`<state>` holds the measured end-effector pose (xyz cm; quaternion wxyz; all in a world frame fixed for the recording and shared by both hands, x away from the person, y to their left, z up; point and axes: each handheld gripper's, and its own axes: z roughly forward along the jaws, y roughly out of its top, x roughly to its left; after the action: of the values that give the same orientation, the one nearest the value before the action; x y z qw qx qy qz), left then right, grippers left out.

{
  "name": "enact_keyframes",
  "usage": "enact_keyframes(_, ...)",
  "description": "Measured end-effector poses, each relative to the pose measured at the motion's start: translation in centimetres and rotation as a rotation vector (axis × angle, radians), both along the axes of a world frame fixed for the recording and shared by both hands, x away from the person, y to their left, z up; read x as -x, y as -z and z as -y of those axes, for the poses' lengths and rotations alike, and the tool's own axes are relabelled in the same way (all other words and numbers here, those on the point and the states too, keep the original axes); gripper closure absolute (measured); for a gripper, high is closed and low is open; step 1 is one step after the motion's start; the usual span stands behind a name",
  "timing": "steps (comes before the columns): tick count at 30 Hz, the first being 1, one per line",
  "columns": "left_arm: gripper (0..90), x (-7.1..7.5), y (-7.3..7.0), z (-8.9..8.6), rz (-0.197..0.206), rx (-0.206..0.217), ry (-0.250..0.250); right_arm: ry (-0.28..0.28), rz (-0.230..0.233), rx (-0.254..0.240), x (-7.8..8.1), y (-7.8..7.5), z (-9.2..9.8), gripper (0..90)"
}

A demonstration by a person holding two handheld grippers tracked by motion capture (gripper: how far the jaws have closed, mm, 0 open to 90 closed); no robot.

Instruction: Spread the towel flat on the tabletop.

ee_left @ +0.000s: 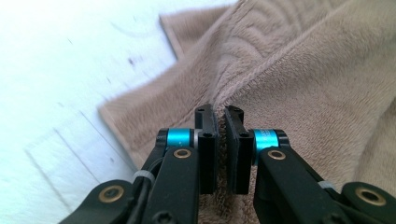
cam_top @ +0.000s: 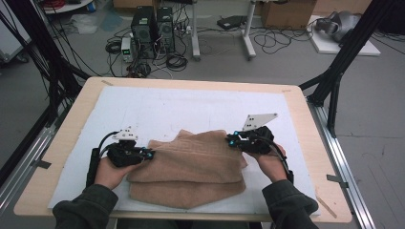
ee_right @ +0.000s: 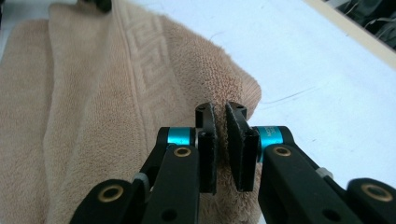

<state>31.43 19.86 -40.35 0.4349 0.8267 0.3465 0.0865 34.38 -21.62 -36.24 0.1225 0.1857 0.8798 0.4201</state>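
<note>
Towel (cam_top: 191, 164), tan and folded over itself in thick layers, lies on the white mat (cam_top: 191, 105) that covers the counter (cam_top: 305, 119), toward the near edge, between my two hands. From the high view I see the left hand-held gripper (cam_top: 149, 154) at the towel's left edge and the right hand-held gripper (cam_top: 231, 140) at its upper right corner, well apart from each other with the cloth spanning the gap.

In the left gripper view my left hand-held gripper (ee_left: 219, 122) has its jaws nearly together, clamped on a stitched hem of the towel (ee_left: 289, 79); pile fills the thin slot between the pads. The cloth rises in a ridge straight ahead of the jaws, and the white mat (ee_left: 60, 70) shows off to the side.

In the right gripper view my right hand-held gripper (ee_right: 220, 119) is pinched the same way, jaws nearly together on a rounded fold of the towel (ee_right: 93, 116), with cloth bunched between the pads. A woven key-pattern band runs along the towel beside the grip. Beyond the fold I see the mat (ee_right: 303, 70) and the pale wooden rim of the counter (ee_right: 355, 35).
</note>
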Motion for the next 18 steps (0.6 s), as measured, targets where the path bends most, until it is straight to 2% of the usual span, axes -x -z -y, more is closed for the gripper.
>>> enact_keyframes(2, 84.8, -0.2, -0.7, 0.1, 0.025, 0.008, -0.011, -0.010, -0.017, 0.034, -0.4, 0.4, -0.3, 83.5)
enact_keyframes(4, 84.8, -0.7, -1.5, 0.2, 0.039, 0.013, -0.025, -0.015, -0.039, 0.026, -1.1, 0.6, -0.3, 83.7)
enact_keyframes(5, 84.9, -1.2, -1.8, 0.3, 0.050, 0.013, -0.033, -0.005, -0.033, 0.038, -1.8, 0.3, -0.2, 84.0)
enact_keyframes(6, 85.1, -2.1, -2.6, 0.4, 0.080, 0.009, -0.060, 0.019, -0.022, 0.025, -3.7, -0.9, 0.1, 84.4)
enact_keyframes(7, 85.1, -2.9, -3.2, 0.5, 0.105, 0.005, -0.079, 0.019, -0.022, 0.025, -3.7, -0.9, 0.1, 84.4)
enact_keyframes(8, 85.0, -4.0, -4.1, 0.8, 0.153, 0.010, -0.111, 0.061, 0.015, 0.009, -5.9, -2.8, 0.2, 84.4)
enact_keyframes(9, 85.0, -5.6, -5.1, 1.0, 0.206, 0.022, -0.158, 0.061, 0.015, 0.009, -5.9, -2.8, 0.2, 84.4)
enact_keyframes(10, 84.0, -7.4, -5.9, 1.3, 0.246, 0.042, -0.207, 0.093, 0.046, 0.001, -7.5, -4.1, 0.2, 82.9)
enact_keyframes(11, 78.1, -9.1, -6.5, 1.6, 0.271, 0.034, -0.263, 0.158, 0.077, -0.002, -9.1, -5.4, 0.2, 72.2)
enact_keyframes(12, 63.1, -11.0, -7.0, 1.7, 0.262, 0.006, -0.327, 0.246, 0.103, 0.011, -10.6, -6.3, 0.3, 58.9)
enact_keyframes(13, 48.5, -12.0, -7.1, 1.5, 0.204, 0.031, -0.347, 0.310, 0.058, -0.010, -12.1, -6.9, 0.7, 55.9)
enact_keyframes(14, 46.0, -12.5, -7.0, 1.1, 0.174, 0.068, -0.336, 0.329, 0.025, -0.027, -12.6, -6.8, 1.0, 52.2)
enact_keyframes(15, 46.6, -12.5, -6.7, 0.9, 0.165, 0.076, -0.327, 0.337, 0.024, -0.013, -12.6, -6.5, 1.1, 51.9)
enact_keyframes(17, 45.1, -12.2, -6.0, 0.6, 0.145, 0.058, -0.294, 0.302, 0.021, -0.002, -12.0, -5.2, 1.1, 52.1)
enact_keyframes(18, 45.5, -11.7, -5.5, 0.5, 0.140, 0.052, -0.277, 0.291, -0.001, 0.005, -11.5, -4.3, 1.1, 51.7)
